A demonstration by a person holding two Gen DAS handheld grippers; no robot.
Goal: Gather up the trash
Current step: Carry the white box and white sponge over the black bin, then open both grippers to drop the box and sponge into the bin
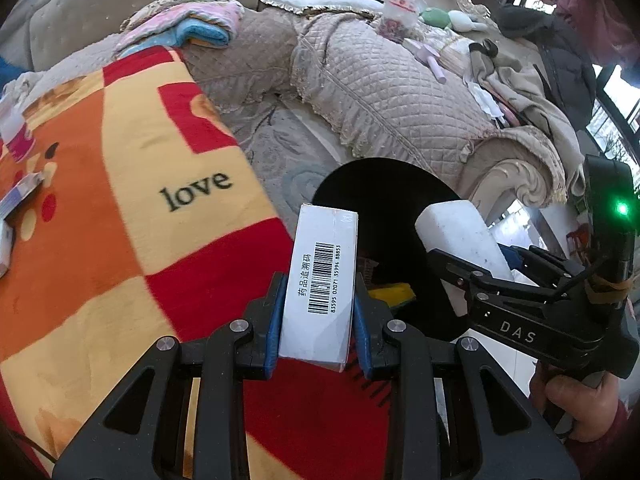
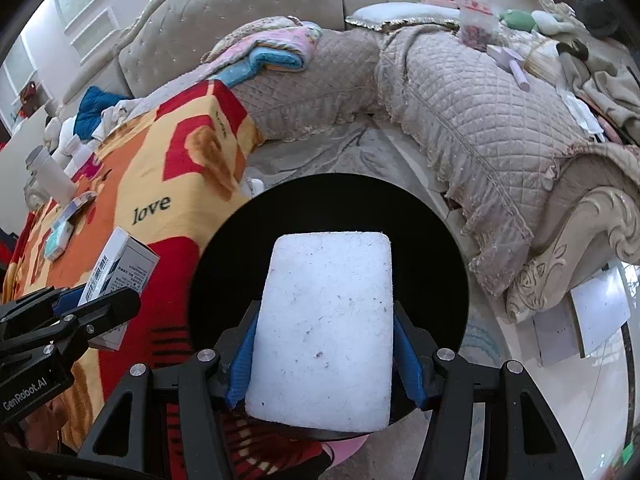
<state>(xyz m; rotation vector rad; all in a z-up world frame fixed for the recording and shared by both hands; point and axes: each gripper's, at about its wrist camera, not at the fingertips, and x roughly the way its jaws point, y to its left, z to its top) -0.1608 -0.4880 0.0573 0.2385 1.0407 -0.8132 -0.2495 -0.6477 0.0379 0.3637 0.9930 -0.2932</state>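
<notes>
My left gripper [image 1: 318, 312] is shut on a white medicine box [image 1: 320, 280] with a barcode, held at the edge of the blanket-covered table, next to the black round bin [image 1: 384, 200]. My right gripper [image 2: 326, 364] is shut on a white foam block [image 2: 324, 328], held right above the bin's dark opening [image 2: 328, 204]. In the left wrist view the right gripper [image 1: 460, 268] and its foam block [image 1: 460, 228] show over the bin. In the right wrist view the left gripper [image 2: 76, 308] and the box [image 2: 120, 268] show at the left.
A red, orange and yellow "love" blanket [image 1: 120, 200] covers the table, with small boxes and a bottle [image 2: 52, 180] at its far left. A quilted beige sofa [image 2: 480, 120] with clothes and cushions curves behind the bin. Some yellow item [image 1: 394, 294] lies inside the bin.
</notes>
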